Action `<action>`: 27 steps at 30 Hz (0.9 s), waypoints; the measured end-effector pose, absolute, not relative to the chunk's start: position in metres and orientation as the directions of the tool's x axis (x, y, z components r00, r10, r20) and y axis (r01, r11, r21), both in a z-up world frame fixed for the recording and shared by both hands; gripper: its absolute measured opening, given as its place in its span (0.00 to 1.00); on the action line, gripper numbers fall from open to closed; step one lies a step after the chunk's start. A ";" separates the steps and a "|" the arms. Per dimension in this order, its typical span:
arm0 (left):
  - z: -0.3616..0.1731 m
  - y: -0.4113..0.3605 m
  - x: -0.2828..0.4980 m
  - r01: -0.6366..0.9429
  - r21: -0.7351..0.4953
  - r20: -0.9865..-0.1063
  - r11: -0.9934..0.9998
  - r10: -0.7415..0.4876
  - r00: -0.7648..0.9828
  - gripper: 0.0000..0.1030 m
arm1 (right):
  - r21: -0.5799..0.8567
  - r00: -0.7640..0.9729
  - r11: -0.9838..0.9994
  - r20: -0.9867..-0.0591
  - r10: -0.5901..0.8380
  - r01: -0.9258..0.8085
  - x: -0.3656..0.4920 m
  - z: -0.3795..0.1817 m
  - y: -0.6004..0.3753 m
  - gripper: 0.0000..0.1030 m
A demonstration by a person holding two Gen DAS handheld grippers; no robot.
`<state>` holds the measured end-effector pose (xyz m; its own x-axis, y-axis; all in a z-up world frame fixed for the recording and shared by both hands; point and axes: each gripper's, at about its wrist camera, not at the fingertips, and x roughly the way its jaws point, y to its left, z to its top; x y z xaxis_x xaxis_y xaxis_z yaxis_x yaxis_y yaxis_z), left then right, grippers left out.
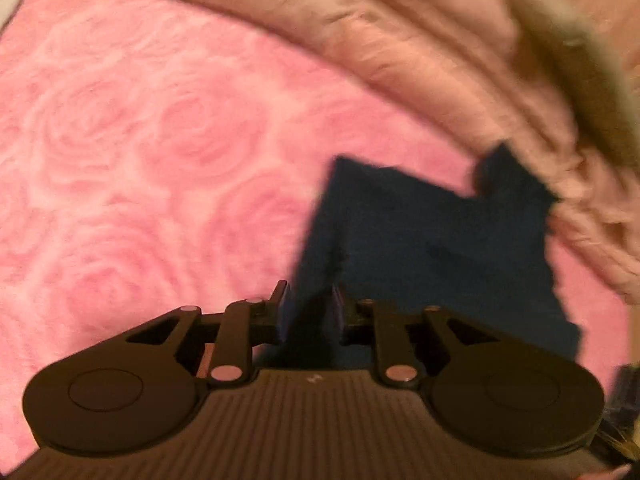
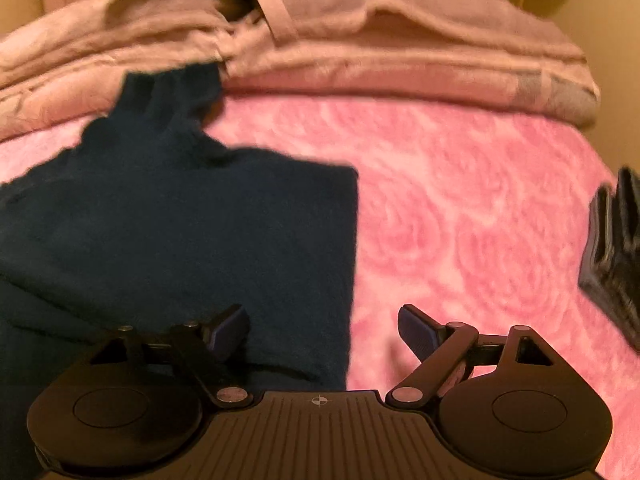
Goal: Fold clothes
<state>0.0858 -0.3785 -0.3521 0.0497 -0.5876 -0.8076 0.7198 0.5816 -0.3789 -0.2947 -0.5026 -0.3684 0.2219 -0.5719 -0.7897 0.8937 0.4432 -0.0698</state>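
Note:
A dark navy turtleneck sweater (image 2: 168, 216) lies on a pink rose-patterned blanket (image 2: 480, 208), collar toward the far side. In the left wrist view the sweater (image 1: 432, 240) rises in a fold into my left gripper (image 1: 310, 312), which is shut on a pinch of its fabric and holds it lifted. My right gripper (image 2: 324, 332) is open and empty, its jaws wide apart over the sweater's right edge near the hem.
A folded pale pink quilt (image 2: 360, 48) runs along the far side of the bed, and shows in the left wrist view (image 1: 400, 32). A dark folded item (image 2: 616, 256) lies at the right edge. A beige pillow (image 1: 580, 80) sits on the quilt.

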 end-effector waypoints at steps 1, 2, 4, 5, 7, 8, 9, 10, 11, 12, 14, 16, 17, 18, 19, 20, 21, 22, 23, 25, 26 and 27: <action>-0.349 -0.382 0.075 0.754 -0.385 -0.795 0.532 -0.607 0.022 0.11 | -0.055 0.246 0.455 -0.780 -0.575 0.889 -0.292 -0.365 -0.500 0.84; -0.347 -0.387 0.063 0.786 -0.391 -0.783 0.478 -0.622 -0.010 0.10 | -0.032 0.276 0.470 -0.774 -0.570 0.882 -0.288 -0.362 -0.497 0.84; -0.349 -0.399 0.045 0.827 -0.399 -0.762 0.396 -0.645 -0.058 0.10 | 0.020 0.336 0.503 -0.767 -0.547 0.864 -0.278 -0.359 -0.493 0.83; -0.352 -0.407 0.038 0.844 -0.388 -0.758 0.370 -0.650 -0.064 0.10 | 0.041 0.364 0.523 -0.764 -0.533 0.851 -0.271 -0.359 -0.491 0.77; -0.366 -0.419 0.034 0.868 -0.339 -0.780 0.363 -0.624 -0.044 0.12 | 0.067 0.403 0.556 -0.761 -0.508 0.828 -0.257 -0.362 -0.489 0.70; -0.376 -0.423 0.035 0.873 -0.304 -0.807 0.382 -0.590 -0.023 0.12 | 0.072 0.408 0.564 -0.766 -0.497 0.822 -0.253 -0.367 -0.489 0.70; -0.386 -0.428 0.036 0.876 -0.268 -0.832 0.400 -0.555 -0.001 0.09 | 0.073 0.406 0.569 -0.775 -0.484 0.819 -0.249 -0.374 -0.489 0.70; -0.390 -0.428 0.039 0.868 -0.273 -0.832 0.415 -0.555 0.003 0.09 | 0.068 0.385 0.567 -0.800 -0.460 0.821 -0.245 -0.384 -0.491 0.70; -0.388 -0.425 0.043 0.854 -0.298 -0.825 0.427 -0.565 -0.006 0.09 | 0.058 0.358 0.560 -0.822 -0.443 0.826 -0.245 -0.394 -0.494 0.70; -0.382 -0.423 0.046 0.849 -0.309 -0.822 0.429 -0.570 -0.012 0.08 | 0.056 0.357 0.560 -0.820 -0.446 0.827 -0.247 -0.395 -0.493 0.70; -0.375 -0.419 0.048 0.856 -0.316 -0.801 0.410 -0.599 -0.009 0.10 | 0.057 0.369 0.568 -0.813 -0.450 0.821 -0.248 -0.387 -0.494 0.70; -0.370 -0.415 0.049 0.864 -0.321 -0.777 0.388 -0.630 -0.005 0.12 | 0.072 0.395 0.568 -0.790 -0.470 0.820 -0.253 -0.379 -0.494 0.70; -0.374 -0.417 0.050 0.869 -0.305 -0.787 0.389 -0.617 -0.001 0.13 | 0.081 0.404 0.567 -0.784 -0.471 0.819 -0.254 -0.378 -0.496 0.70; -0.381 -0.422 0.052 0.872 -0.283 -0.812 0.400 -0.583 0.004 0.12 | 0.092 0.410 0.566 -0.784 -0.466 0.819 -0.254 -0.378 -0.500 0.70; -0.388 -0.427 0.054 0.872 -0.263 -0.836 0.412 -0.549 0.007 0.04 | 0.091 0.398 0.566 -0.801 -0.447 0.820 -0.253 -0.381 -0.505 0.70; -0.388 -0.430 0.056 0.867 -0.266 -0.844 0.423 -0.536 0.003 0.04 | 0.082 0.371 0.567 -0.830 -0.417 0.820 -0.250 -0.388 -0.510 0.70; -0.383 -0.433 0.059 0.857 -0.282 -0.843 0.432 -0.538 -0.006 0.04 | 0.074 0.360 0.574 -0.841 -0.403 0.816 -0.247 -0.391 -0.514 0.70; -0.376 -0.436 0.060 0.852 -0.296 -0.836 0.433 -0.549 -0.012 0.04 | 0.072 0.366 0.586 -0.839 -0.402 0.807 -0.246 -0.388 -0.516 0.70; -0.367 -0.439 0.062 0.850 -0.309 -0.825 0.427 -0.565 -0.016 0.05 | 0.080 0.381 0.594 -0.833 -0.402 0.801 -0.244 -0.383 -0.521 0.70; -0.356 -0.449 0.066 0.848 -0.336 -0.807 0.410 -0.589 -0.035 0.13 | 0.107 0.417 0.602 -0.815 -0.403 0.792 -0.241 -0.371 -0.532 0.70; -0.352 -0.457 0.068 0.845 -0.351 -0.800 0.403 -0.598 -0.047 0.16 | 0.134 0.443 0.602 -0.802 -0.401 0.787 -0.240 -0.366 -0.540 0.70; -0.351 -0.470 0.070 0.842 -0.362 -0.795 0.401 -0.604 -0.054 0.23 | 0.168 0.471 0.596 -0.788 -0.397 0.785 -0.236 -0.361 -0.552 0.70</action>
<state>0.0703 -0.4698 -0.3507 -0.0543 -0.6037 -0.7953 0.8416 0.4010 -0.3618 -0.2359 -0.5515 -0.3614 0.4706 -0.3974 -0.7878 0.7852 0.5960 0.1684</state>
